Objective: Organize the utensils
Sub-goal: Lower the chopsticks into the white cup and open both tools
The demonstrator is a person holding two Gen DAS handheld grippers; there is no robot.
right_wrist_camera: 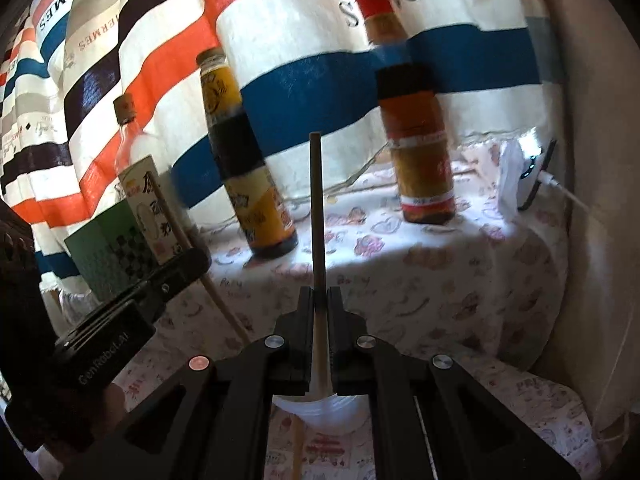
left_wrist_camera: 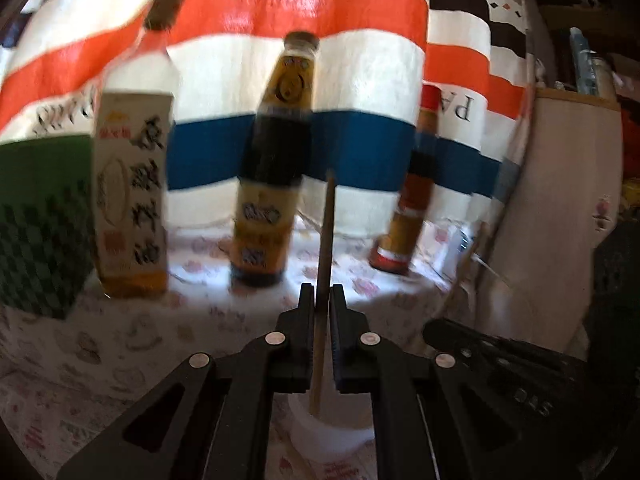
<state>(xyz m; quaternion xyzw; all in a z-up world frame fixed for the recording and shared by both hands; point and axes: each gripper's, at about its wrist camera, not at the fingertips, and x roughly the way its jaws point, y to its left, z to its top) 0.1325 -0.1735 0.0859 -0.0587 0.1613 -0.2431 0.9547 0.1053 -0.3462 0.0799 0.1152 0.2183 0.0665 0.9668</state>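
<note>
Left wrist view takes in the biggest thing first: a striped cloth of coarse weave, in orange, white and blue bands, hung as a backdrop behind the desk. The desk wears a thin printed cover, pale with small pink motifs, slightly rumpled. A green checked box stands at the far left.

Three bottles line the back edge, probably parked there to keep the front free for sorting: a squarish clear one with a paper label and amber liquid, a tall dark sauce bottle with a yellow label, and a slimmer red-capped one.

Below both tools sits a white cup, round, smooth and plastic-looking, likely the holder for the utensils.

Each tool pinches one chopstick, a thin, straight, brown wooden rod. The left tool is pressed together on its chopstick, held near upright, its lower end over the cup. The right tool clamps the other likewise, its pale lower end at the cup's rim. Upright carriage suits dropping them in end first.
</note>
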